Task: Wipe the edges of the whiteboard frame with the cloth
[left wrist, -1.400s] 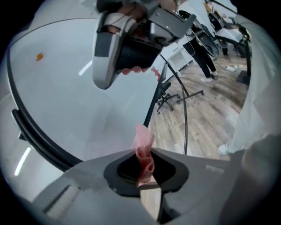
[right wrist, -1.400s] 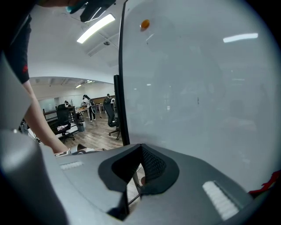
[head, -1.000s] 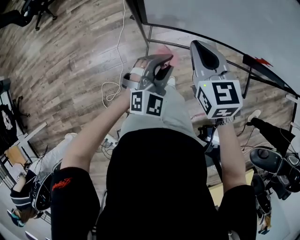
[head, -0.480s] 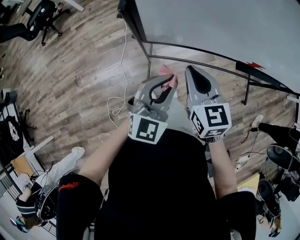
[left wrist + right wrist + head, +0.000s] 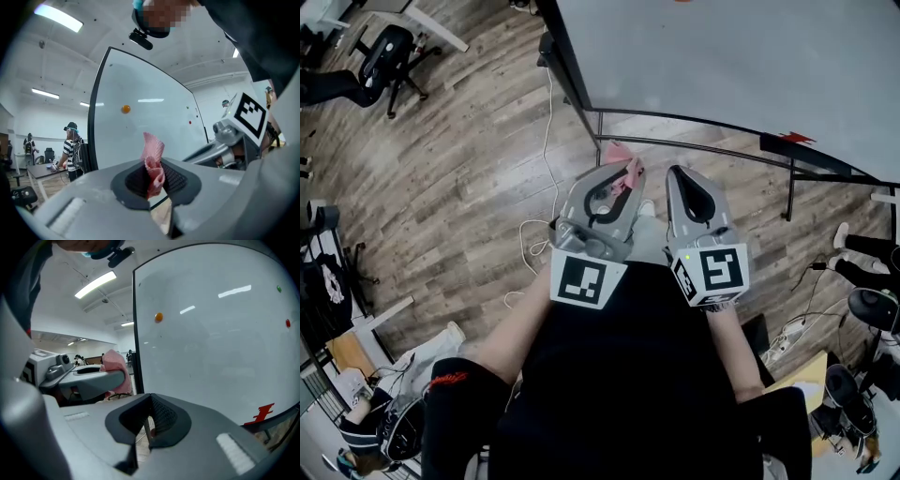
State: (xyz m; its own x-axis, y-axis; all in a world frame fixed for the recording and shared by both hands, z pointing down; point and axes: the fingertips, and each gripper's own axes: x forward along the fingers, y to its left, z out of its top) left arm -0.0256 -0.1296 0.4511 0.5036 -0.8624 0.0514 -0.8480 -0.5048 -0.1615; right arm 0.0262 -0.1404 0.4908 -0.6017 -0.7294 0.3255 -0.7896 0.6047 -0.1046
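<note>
The whiteboard [image 5: 741,66] stands ahead of me, and its black frame [image 5: 566,66] runs down the left edge. My left gripper [image 5: 626,171] is shut on a pink cloth [image 5: 619,153], held a little short of the board's lower left corner. In the left gripper view the cloth [image 5: 153,161] is bunched between the jaws of the left gripper [image 5: 154,176], with the frame [image 5: 95,122] beyond it. My right gripper [image 5: 677,174] is beside it, shut with nothing in it. The right gripper view shows the right gripper [image 5: 149,422], the frame [image 5: 137,333] and the cloth [image 5: 116,365].
An orange magnet [image 5: 125,108] sticks on the board, and a red marker [image 5: 795,139] lies on its lower ledge. The board's metal stand [image 5: 694,145] rises from wooden floor [image 5: 450,159]. A white cable [image 5: 534,234] lies below. Office chairs [image 5: 380,52] and people stand at the left.
Both grippers have drawn back closer to my body and lower in the head view. More of the whiteboard shows at the top. The cloth stays in the left gripper.
</note>
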